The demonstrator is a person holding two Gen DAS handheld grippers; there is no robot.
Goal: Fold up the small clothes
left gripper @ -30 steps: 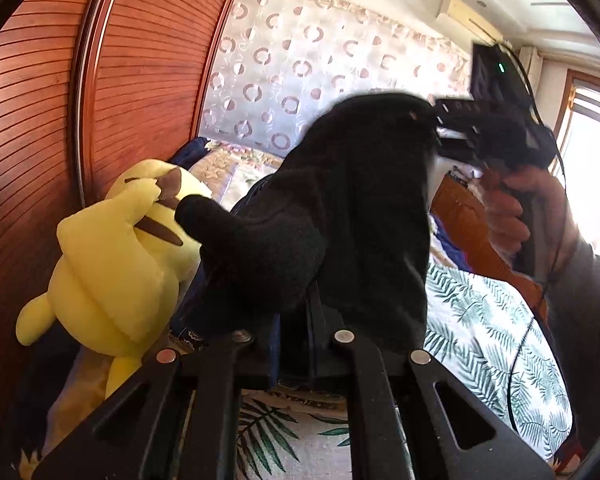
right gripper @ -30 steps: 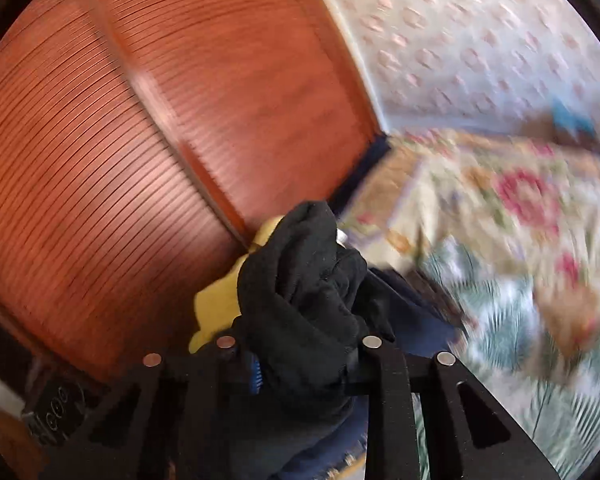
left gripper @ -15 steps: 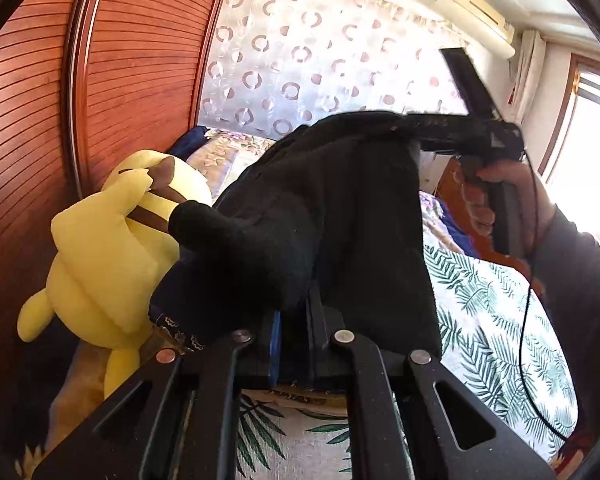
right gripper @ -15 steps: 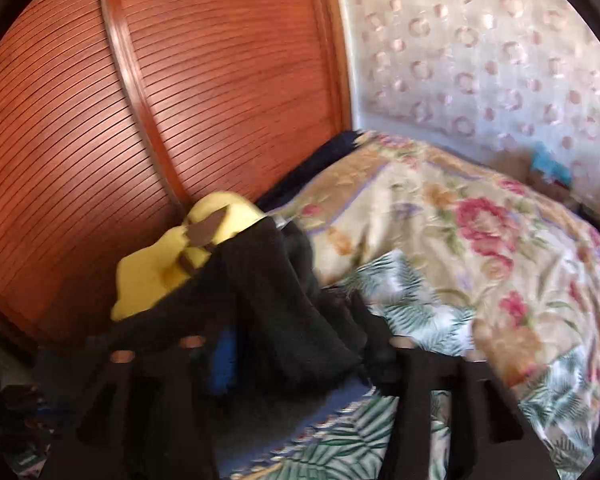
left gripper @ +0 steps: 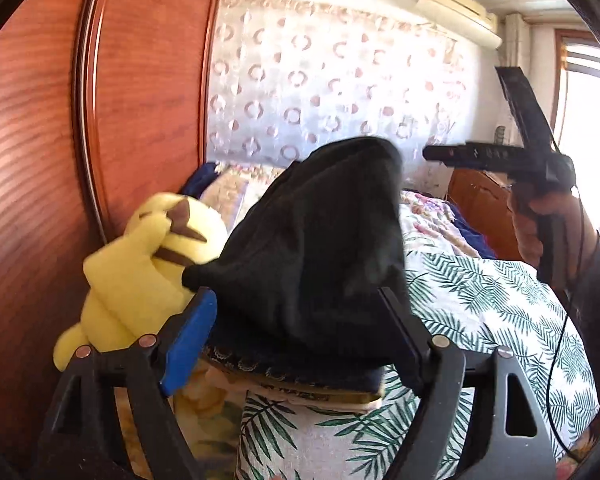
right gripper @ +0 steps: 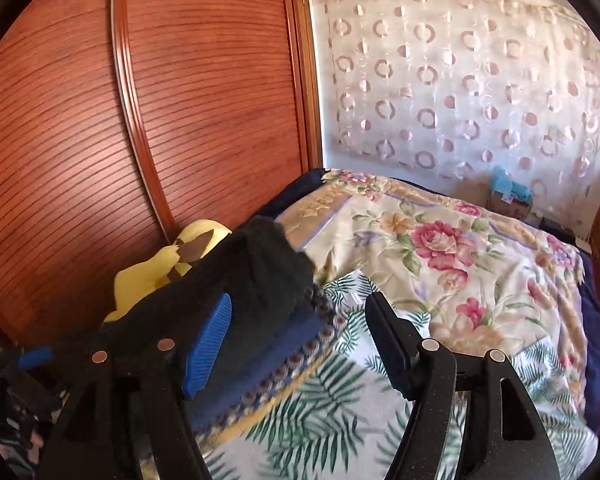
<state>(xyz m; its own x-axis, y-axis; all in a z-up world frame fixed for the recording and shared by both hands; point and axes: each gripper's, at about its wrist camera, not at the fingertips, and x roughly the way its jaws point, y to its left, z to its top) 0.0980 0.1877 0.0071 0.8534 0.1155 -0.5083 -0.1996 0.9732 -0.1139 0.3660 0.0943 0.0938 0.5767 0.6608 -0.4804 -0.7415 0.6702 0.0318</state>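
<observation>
A black garment point(left gripper: 320, 248) lies bunched on top of a folded dark blue cloth with patterned trim point(left gripper: 300, 372) on the bed. My left gripper point(left gripper: 300, 304) is open, its jaws spread on either side of the black garment. The garment also shows in the right wrist view point(right gripper: 256, 276), left of my right gripper point(right gripper: 300, 320), which is open and empty above the stack's right edge. The right gripper also shows in the left wrist view point(left gripper: 436, 154), held up in the person's hand at the right.
A yellow plush toy point(left gripper: 140, 272) leans against the red-brown wooden wardrobe door point(left gripper: 60, 160) left of the stack. The bed carries a leaf-print sheet point(left gripper: 480, 304) and a floral quilt point(right gripper: 440, 248). A patterned curtain point(right gripper: 460, 80) hangs behind.
Both grippers have opened and let go of the black garment, which now rests on the folded blue cloth. The right gripper has pulled away to the right.
</observation>
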